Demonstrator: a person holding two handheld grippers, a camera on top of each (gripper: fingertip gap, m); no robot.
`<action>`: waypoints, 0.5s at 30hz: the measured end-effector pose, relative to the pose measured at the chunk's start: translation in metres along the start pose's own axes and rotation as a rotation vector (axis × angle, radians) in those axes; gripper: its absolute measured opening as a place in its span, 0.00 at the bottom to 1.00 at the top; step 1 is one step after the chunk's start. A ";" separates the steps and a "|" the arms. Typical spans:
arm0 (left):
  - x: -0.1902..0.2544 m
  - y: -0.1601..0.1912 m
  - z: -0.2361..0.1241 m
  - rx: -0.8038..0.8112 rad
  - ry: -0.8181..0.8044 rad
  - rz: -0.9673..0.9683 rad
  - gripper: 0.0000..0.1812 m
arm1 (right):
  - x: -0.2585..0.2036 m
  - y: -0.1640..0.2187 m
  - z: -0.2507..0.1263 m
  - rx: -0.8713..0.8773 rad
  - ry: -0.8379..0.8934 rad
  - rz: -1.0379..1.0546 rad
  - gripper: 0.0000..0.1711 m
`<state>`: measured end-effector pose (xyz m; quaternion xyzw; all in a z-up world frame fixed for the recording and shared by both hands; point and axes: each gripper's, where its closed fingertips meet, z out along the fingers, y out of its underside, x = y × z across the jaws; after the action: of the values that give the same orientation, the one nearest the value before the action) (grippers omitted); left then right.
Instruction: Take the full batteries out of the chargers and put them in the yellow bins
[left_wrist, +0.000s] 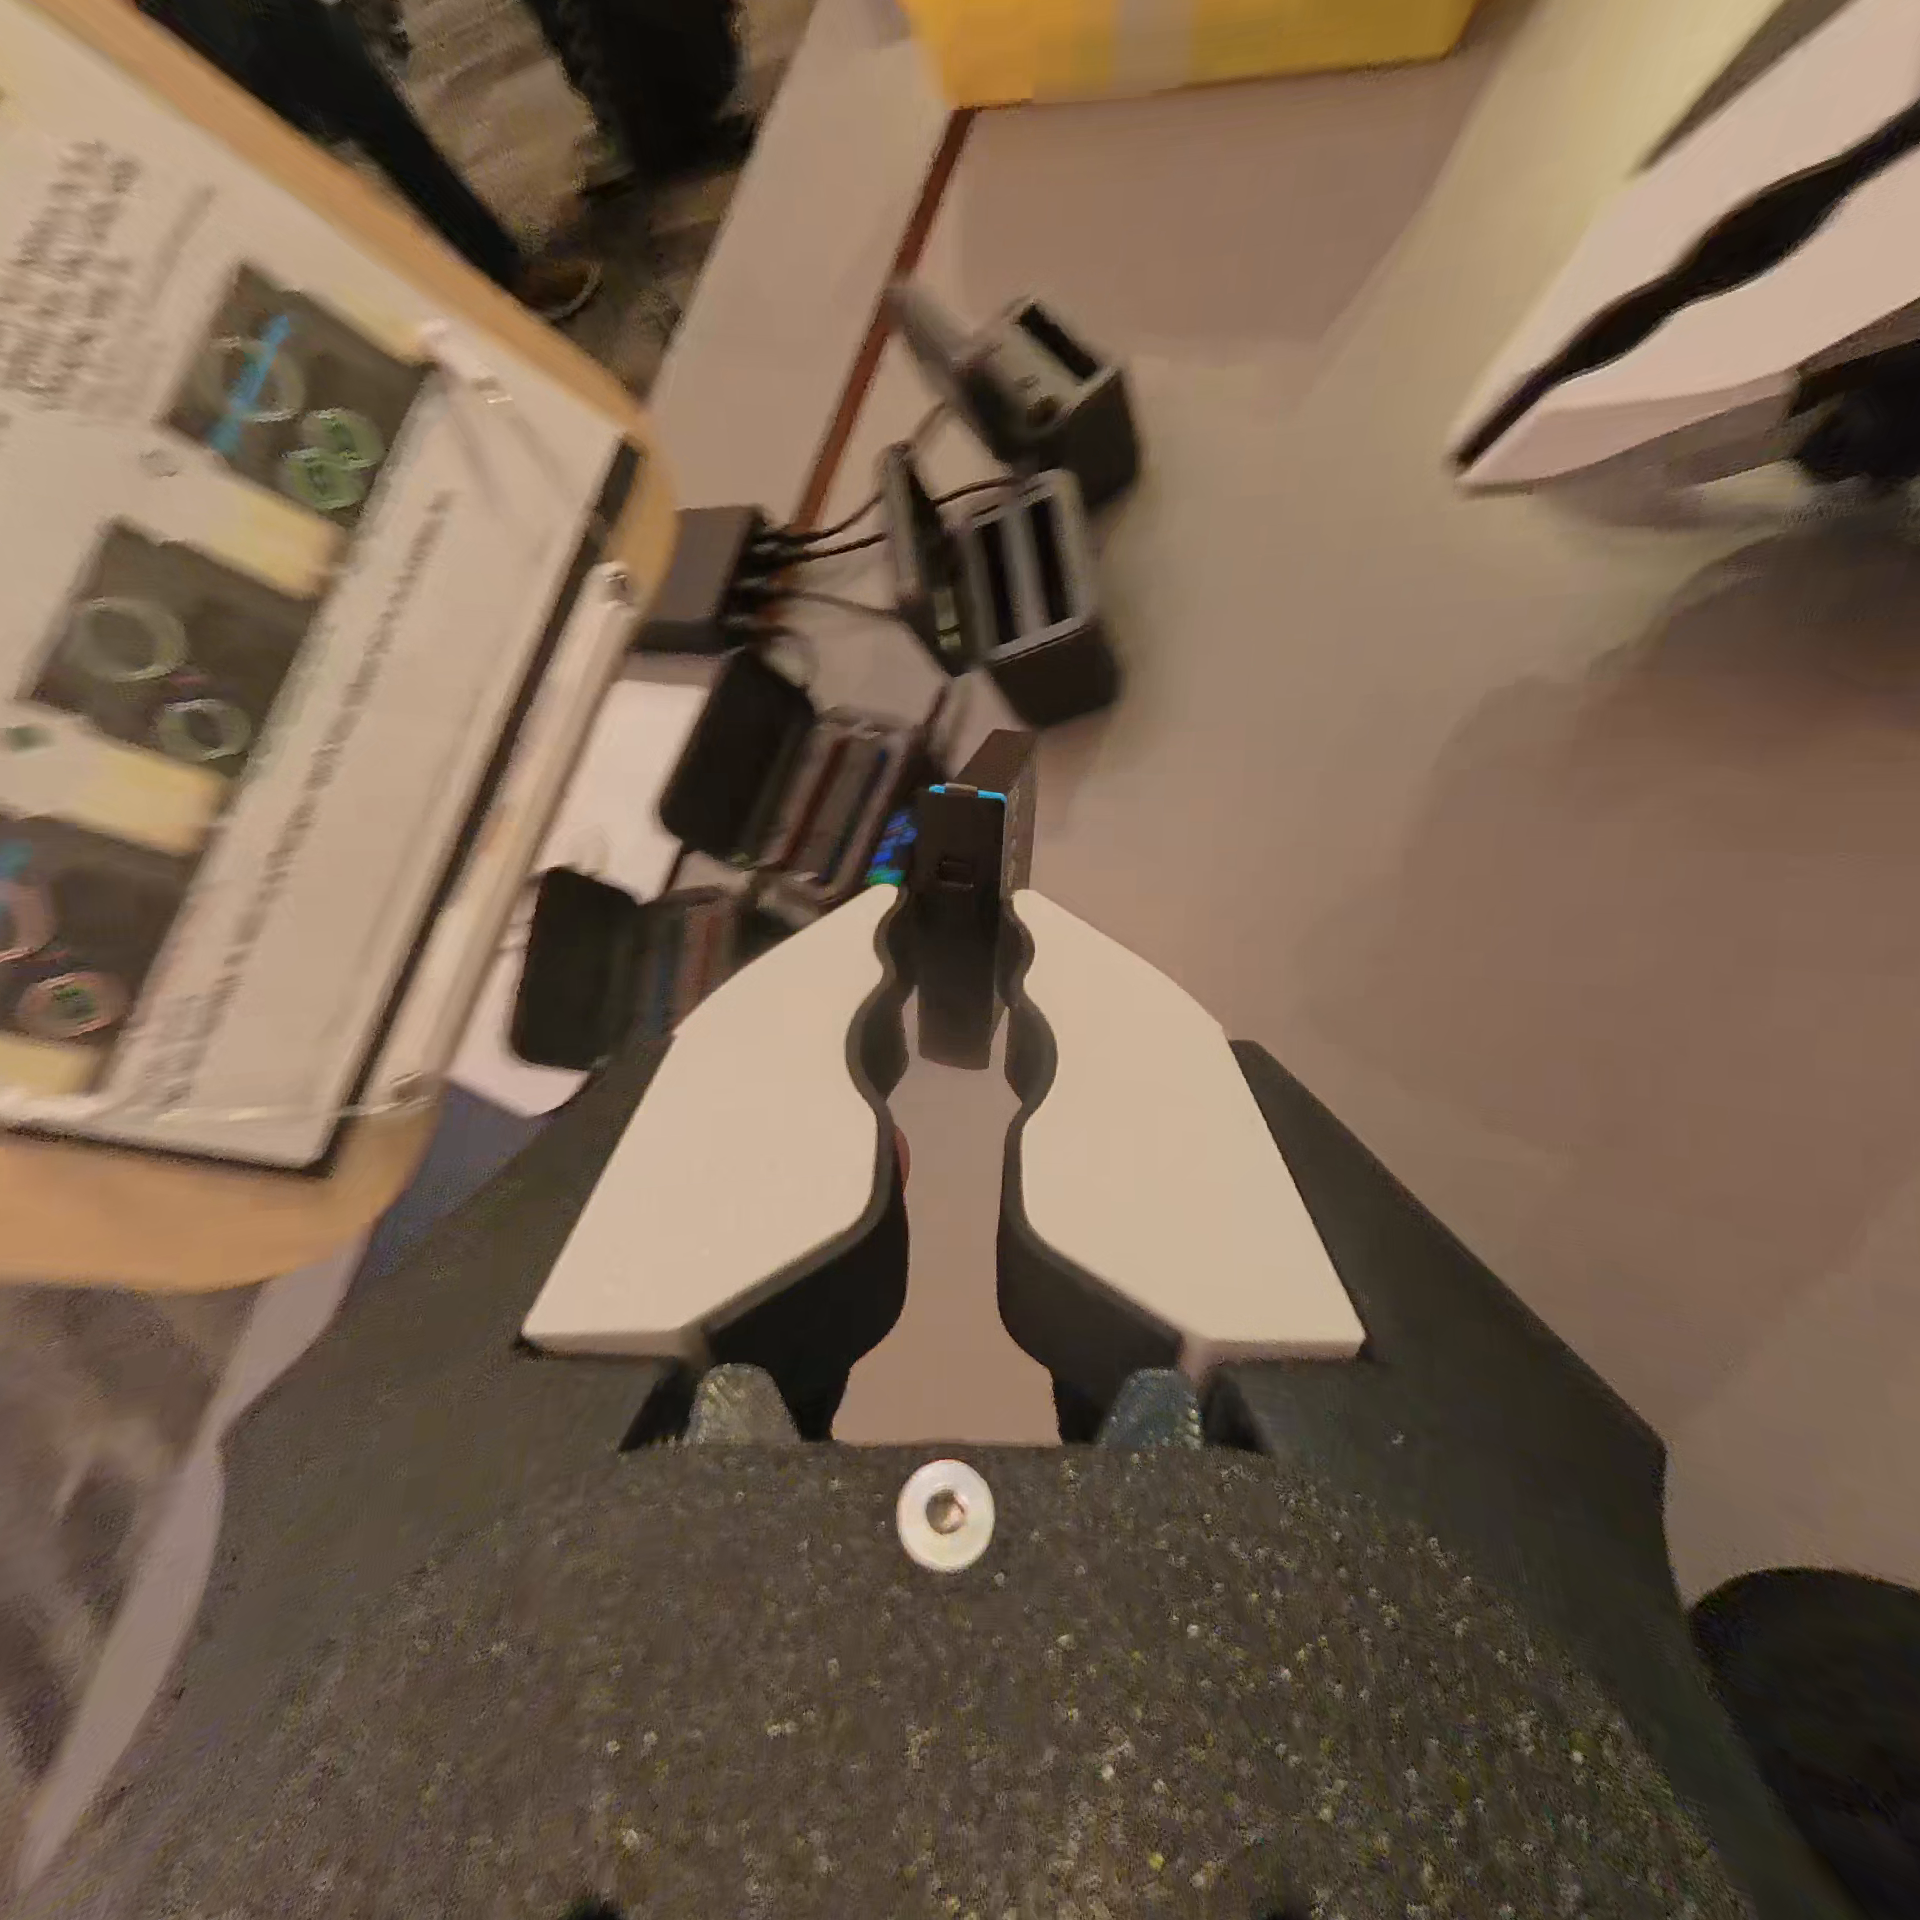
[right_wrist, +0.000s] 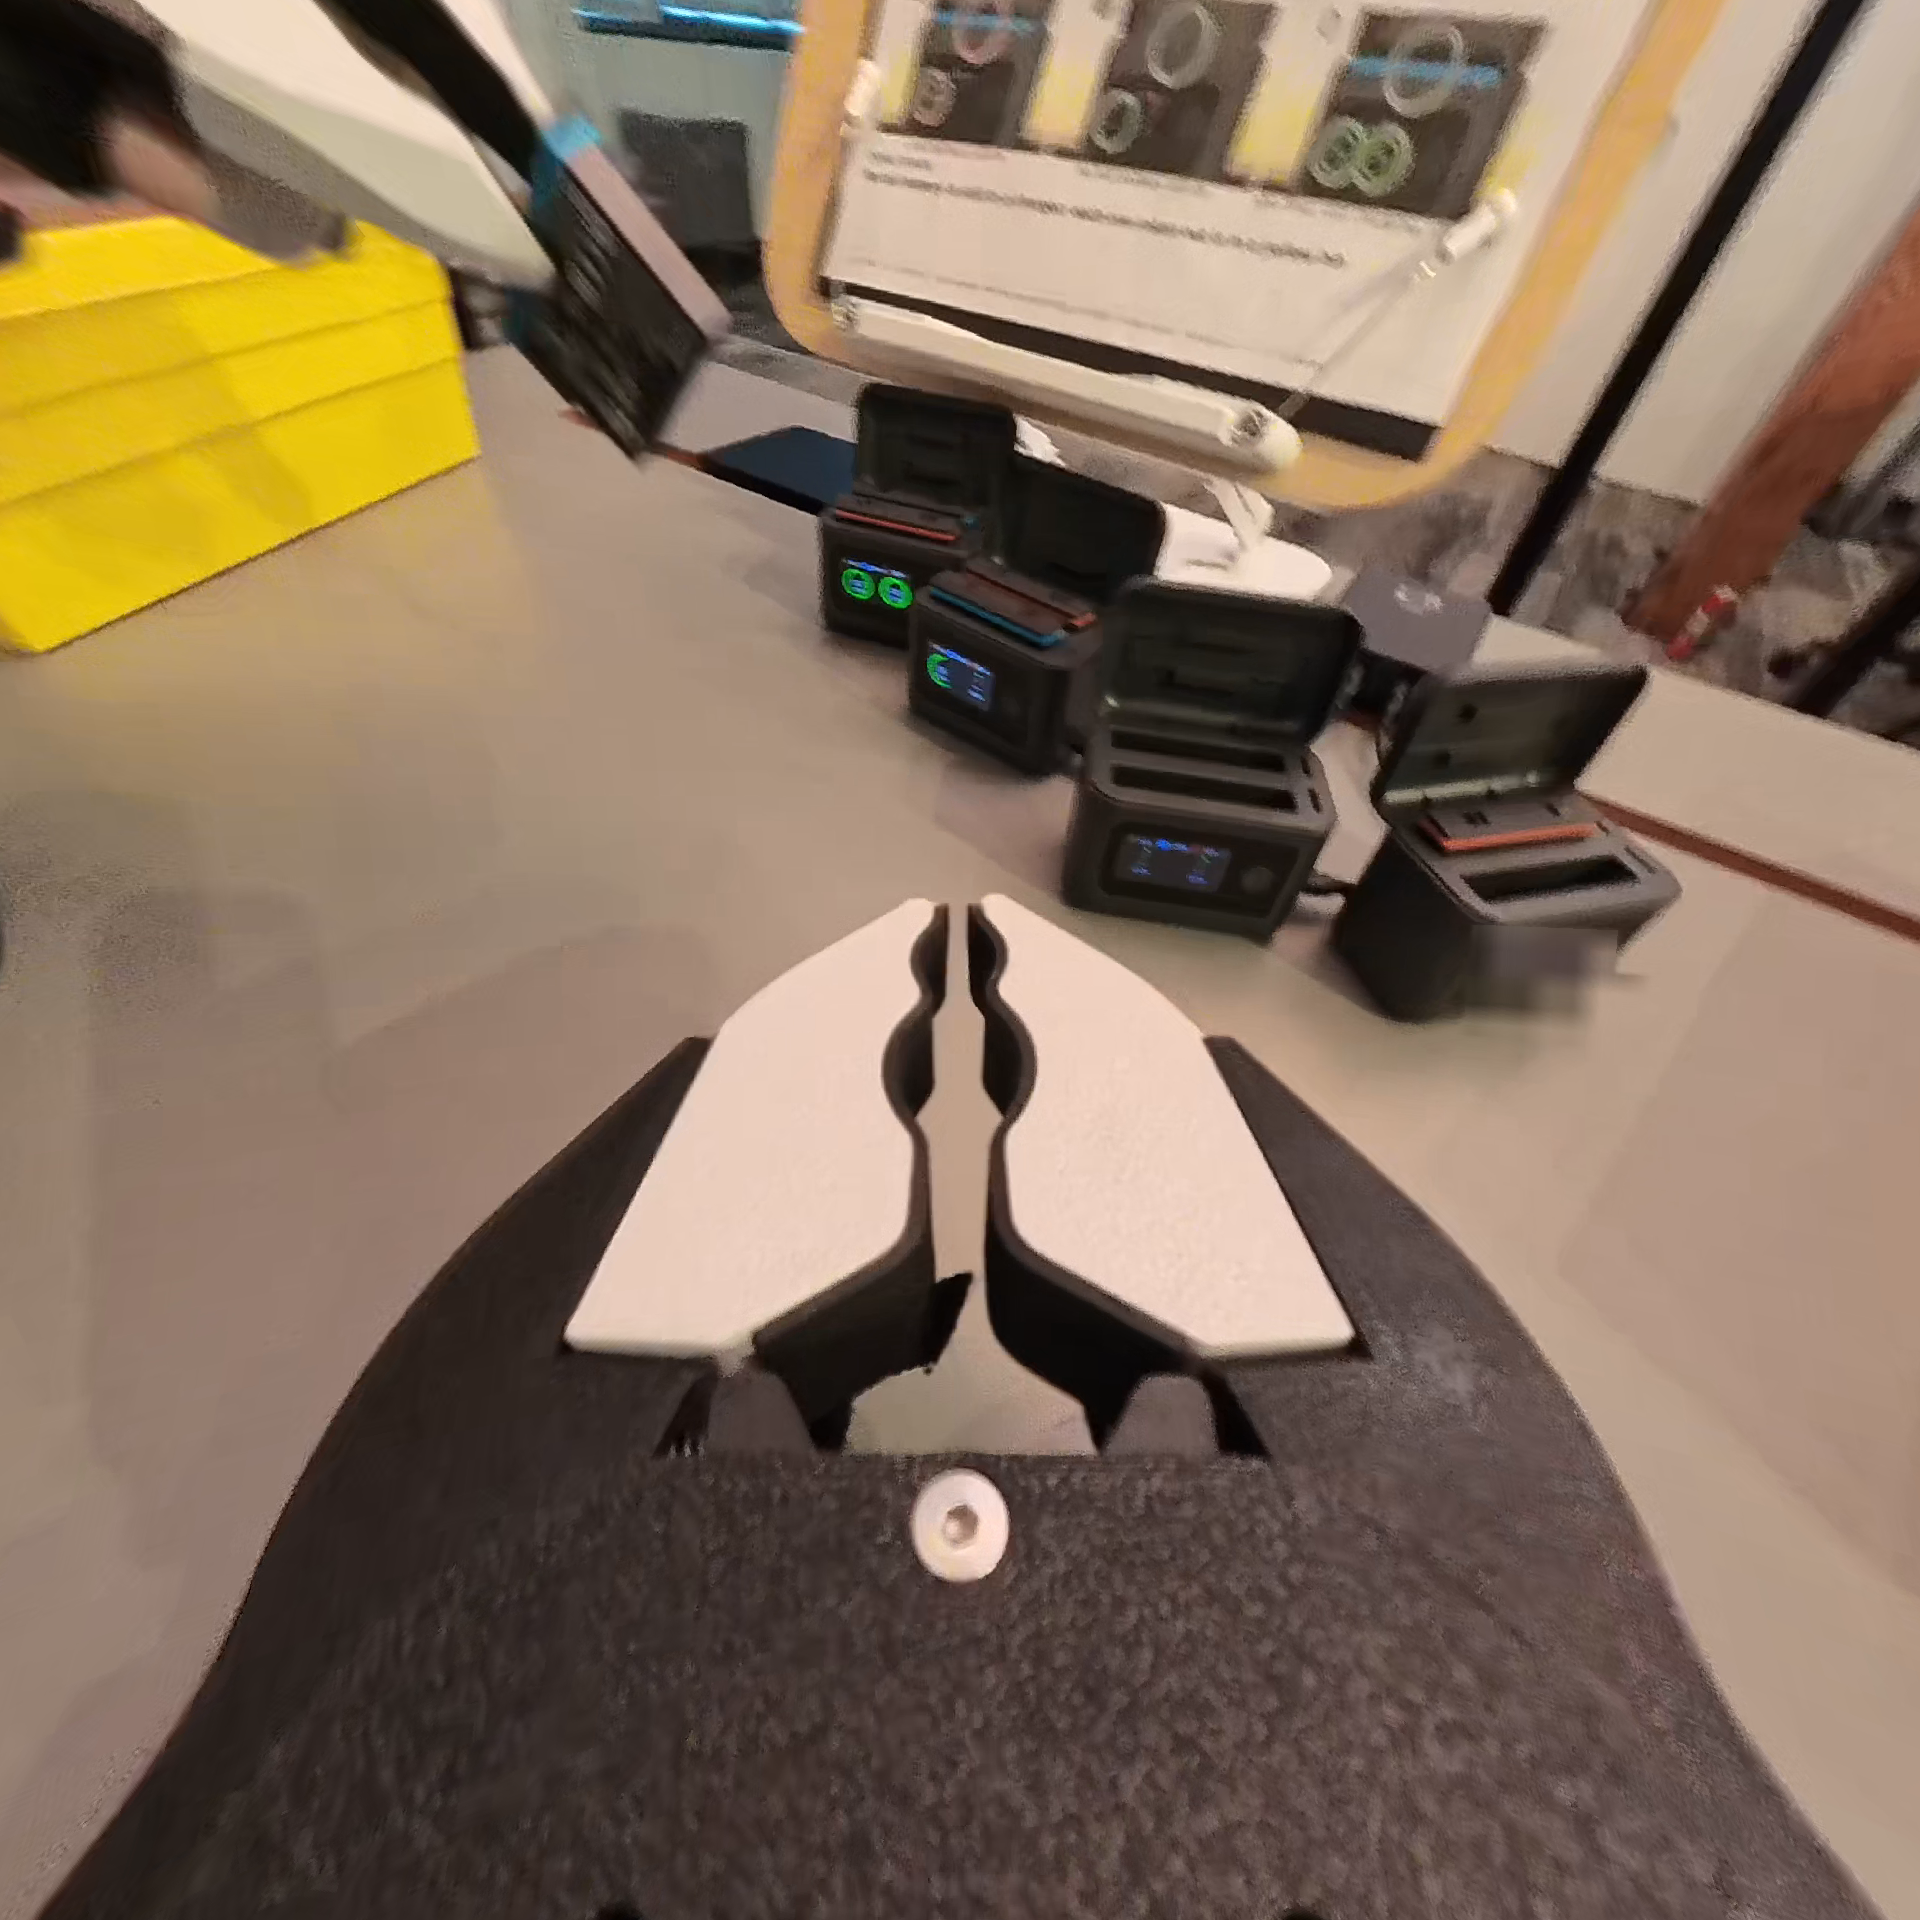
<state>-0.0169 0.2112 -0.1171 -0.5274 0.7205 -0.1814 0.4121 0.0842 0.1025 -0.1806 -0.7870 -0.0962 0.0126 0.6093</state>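
My left gripper (left_wrist: 956, 909) is shut on a black battery (left_wrist: 961, 831) with a blue end and holds it up above the grey table. The battery also shows in the right wrist view (right_wrist: 613, 301), in the air at top left beside the yellow bin (right_wrist: 208, 436). Several black chargers stand open in a row: two far ones (right_wrist: 894, 561) (right_wrist: 997, 675) hold batteries and show green screens, one (right_wrist: 1205, 821) has empty slots, and one (right_wrist: 1507, 883) holds one orange-edged battery. My right gripper (right_wrist: 958, 914) is shut and empty, low over the table in front of the chargers.
A wooden-framed board with an instruction sheet (right_wrist: 1143, 208) stands behind the chargers. A black power hub (left_wrist: 707, 571) with cables feeds them. The yellow bin (left_wrist: 1184, 42) sits at the far table edge. The right gripper (left_wrist: 1538, 395) shows at upper right. The left gripper's tips are roughly 15 cm from the right gripper's.
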 end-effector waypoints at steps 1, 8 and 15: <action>0.016 -0.001 0.007 0.013 0.036 -0.004 0.08 | -0.007 -0.002 0.000 0.003 -0.048 -0.039 0.05; 0.106 0.000 0.049 0.018 0.216 0.099 0.08 | -0.055 0.006 -0.011 -0.115 -0.375 -0.316 0.24; 0.145 -0.016 0.055 0.052 0.267 0.254 0.08 | -0.065 0.010 -0.014 -0.191 -0.462 -0.561 0.08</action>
<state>0.0210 0.0823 -0.1968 -0.3926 0.8246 -0.2149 0.3460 0.0239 0.0762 -0.1927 -0.7596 -0.4437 0.0133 0.4754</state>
